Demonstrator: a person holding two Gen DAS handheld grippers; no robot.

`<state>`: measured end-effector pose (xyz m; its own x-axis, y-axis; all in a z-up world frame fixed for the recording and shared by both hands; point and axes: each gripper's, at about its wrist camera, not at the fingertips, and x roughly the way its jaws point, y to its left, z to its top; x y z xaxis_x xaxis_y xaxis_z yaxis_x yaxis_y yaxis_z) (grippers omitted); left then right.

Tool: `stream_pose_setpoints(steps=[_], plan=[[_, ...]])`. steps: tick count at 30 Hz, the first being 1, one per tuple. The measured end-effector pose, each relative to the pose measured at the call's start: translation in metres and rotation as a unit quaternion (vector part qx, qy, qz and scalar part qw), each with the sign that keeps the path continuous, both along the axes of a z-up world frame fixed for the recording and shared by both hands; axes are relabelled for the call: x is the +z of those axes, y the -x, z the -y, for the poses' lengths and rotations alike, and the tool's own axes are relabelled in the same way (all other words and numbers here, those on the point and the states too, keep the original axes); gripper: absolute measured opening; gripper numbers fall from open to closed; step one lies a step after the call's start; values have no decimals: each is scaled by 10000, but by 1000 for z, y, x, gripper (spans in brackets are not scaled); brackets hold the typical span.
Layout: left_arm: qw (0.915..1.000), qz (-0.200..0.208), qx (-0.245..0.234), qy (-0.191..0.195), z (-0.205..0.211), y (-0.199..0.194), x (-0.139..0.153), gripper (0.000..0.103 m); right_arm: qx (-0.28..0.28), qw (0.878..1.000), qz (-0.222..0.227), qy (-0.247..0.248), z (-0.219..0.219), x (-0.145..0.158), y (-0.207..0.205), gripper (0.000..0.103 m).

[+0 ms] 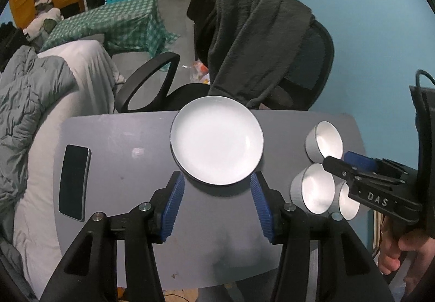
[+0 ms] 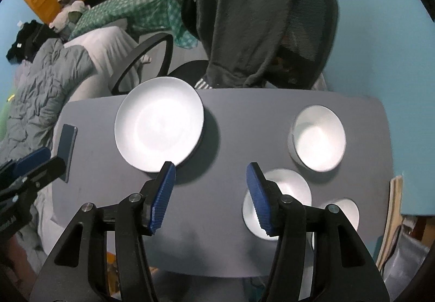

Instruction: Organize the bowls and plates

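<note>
A black slab phone (image 1: 74, 182) lay left of the round white plate (image 1: 216, 140) and three white bowls (image 1: 314, 187) on the grey tabletop (image 1: 130, 138); both blue-padded fingers (image 1: 174, 206) (image 2: 261, 198) stood half-open, empty.

1. On the table (image 2: 225, 122), the plate (image 2: 159, 123) lies at the far edge, the phone (image 2: 66, 151) to its left.
2. Three bowls cluster right: one far (image 2: 318, 137), two nearer (image 2: 288, 187) (image 2: 345, 209).
3. Behind the table stands an office chair (image 2: 307, 27).

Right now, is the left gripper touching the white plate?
Apart. The left wrist view shows left gripper open, pads flanking the white plate's near rim with gaps.
</note>
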<state>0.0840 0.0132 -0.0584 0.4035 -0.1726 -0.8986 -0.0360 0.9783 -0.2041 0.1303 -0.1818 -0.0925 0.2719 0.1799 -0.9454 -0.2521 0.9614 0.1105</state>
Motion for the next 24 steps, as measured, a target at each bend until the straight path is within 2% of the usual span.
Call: stream_pose_setpoints(steps=[1,2,10,19,24], plan=[[10000,-2,-11,-4,2,2,2,61,-32,10000,35,-5,4,2,5,55],[10000,4,-17,2,4,5,3,63,-77,10000,58,-8,9,4,10,55],[9996,-13,-289,4,30,22,5,64,-561,9981,247,19,48,17,44,61],[9966,-281,-768,88,62,37,-6,64,-1212,9924,181,-95,96,17,78,61],[9933,-347,-1098,-3,80,44,-8,64,-1542,9878,136,-136,119,15,94,61]])
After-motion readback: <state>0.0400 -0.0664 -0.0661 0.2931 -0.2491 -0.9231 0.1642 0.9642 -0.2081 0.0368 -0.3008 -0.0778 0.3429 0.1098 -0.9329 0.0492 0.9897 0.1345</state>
